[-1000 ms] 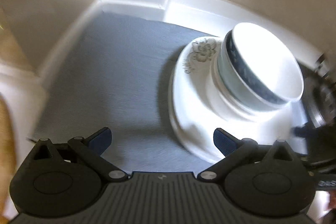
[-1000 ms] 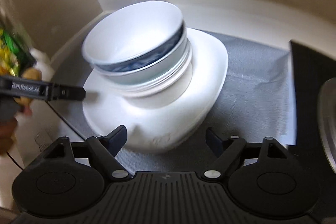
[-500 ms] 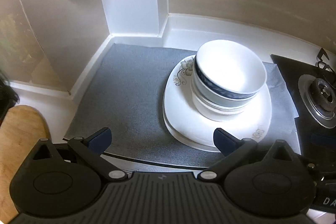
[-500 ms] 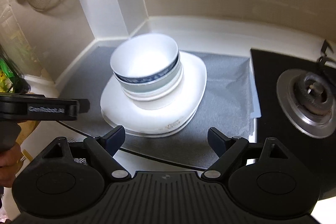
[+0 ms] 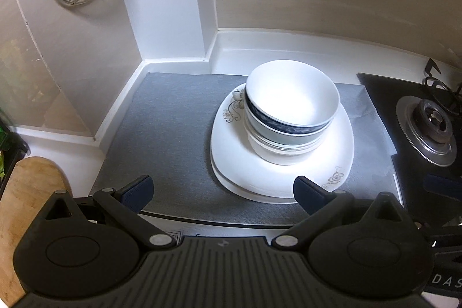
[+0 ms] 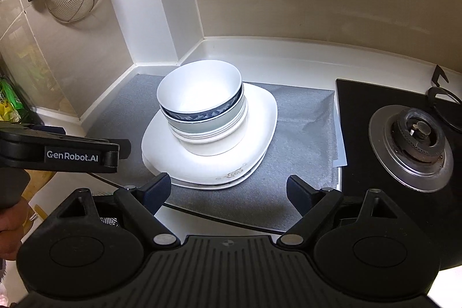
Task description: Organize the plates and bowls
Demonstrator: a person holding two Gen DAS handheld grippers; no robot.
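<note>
Both grippers have drawn back and up from the dishes, so the whole corner of the worktop (image 5: 260,48) now shows where a second ago the stack filled each view. On the left, the left gripper (image 5: 222,189) hangs with its jaws wide and nothing between them. In the middle, on the grey mat (image 5: 167,129), the bowls (image 5: 291,111) sit nested on the stacked plates (image 5: 277,172), untouched. The right gripper (image 6: 228,189) is likewise wide and empty; the stove burner (image 6: 415,134) lies to the right. The stacking looks finished.
</note>
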